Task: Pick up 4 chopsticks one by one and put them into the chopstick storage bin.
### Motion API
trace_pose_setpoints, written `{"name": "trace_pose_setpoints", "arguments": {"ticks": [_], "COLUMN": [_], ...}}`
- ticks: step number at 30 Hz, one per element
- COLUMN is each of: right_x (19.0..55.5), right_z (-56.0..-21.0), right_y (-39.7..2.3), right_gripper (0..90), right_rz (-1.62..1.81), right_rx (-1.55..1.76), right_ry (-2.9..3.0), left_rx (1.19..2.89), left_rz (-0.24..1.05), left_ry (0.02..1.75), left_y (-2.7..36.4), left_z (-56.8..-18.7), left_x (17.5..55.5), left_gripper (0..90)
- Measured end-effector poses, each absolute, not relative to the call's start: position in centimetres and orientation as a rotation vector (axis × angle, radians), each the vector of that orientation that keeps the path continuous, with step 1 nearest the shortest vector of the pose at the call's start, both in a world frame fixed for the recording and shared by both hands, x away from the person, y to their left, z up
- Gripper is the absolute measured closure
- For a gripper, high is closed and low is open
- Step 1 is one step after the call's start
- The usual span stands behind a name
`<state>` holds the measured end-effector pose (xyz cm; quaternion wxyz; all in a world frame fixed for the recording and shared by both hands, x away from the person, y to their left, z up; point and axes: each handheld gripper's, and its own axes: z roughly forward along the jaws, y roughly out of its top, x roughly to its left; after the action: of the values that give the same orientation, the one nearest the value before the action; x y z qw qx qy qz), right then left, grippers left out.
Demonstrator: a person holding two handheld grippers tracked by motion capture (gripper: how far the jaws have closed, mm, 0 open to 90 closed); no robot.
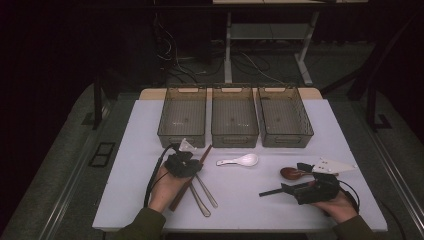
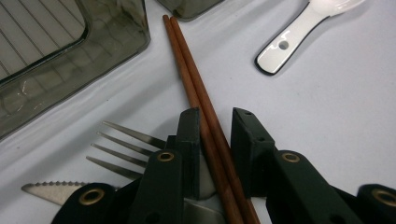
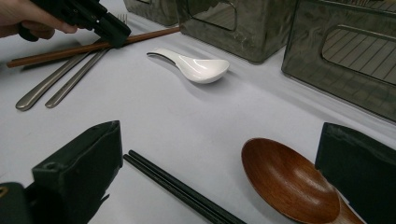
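The left gripper (image 2: 215,116) straddles the brown chopsticks (image 2: 187,70) near the table's (image 1: 260,200) left edge, jaws apart, not yet pinching; centre both sticks between the pads and squeeze evenly so neither rolls out

Reddish-brown wooden chopsticks (image 2: 194,79): smooth, matt. Brushed steel fork (image 2: 122,148) and serrated knife (image 2: 49,191): dull sheen. White ceramic soup spoon (image 3: 194,65): glossy. Dark brown wooden spoon (image 3: 289,182): lacquered, glossy. Black chopsticks (image 3: 180,189): satin. Smoky translucent plastic bins (image 1: 233,117): shiny. White table top (image 1: 240,200): matt.
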<state>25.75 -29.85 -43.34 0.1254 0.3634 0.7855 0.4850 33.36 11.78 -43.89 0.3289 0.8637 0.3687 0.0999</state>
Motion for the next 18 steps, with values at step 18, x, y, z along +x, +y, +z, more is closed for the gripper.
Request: {"name": "trace_pose_setpoints", "arguments": {"ticks": [18], "right_x": [25.76], "right_z": [-43.32], "right_y": [-29.88], "right_gripper": [0.6], "right_rz": [1.417], "right_rx": [1.059], "right_ry": [2.286], "left_rx": [2.281], "left_rz": [0.215], "left_ry": [0.886], "left_y": [12.78], "left_z": [-43.69], "left_x": [32.67], "left_gripper": [76.0]}}
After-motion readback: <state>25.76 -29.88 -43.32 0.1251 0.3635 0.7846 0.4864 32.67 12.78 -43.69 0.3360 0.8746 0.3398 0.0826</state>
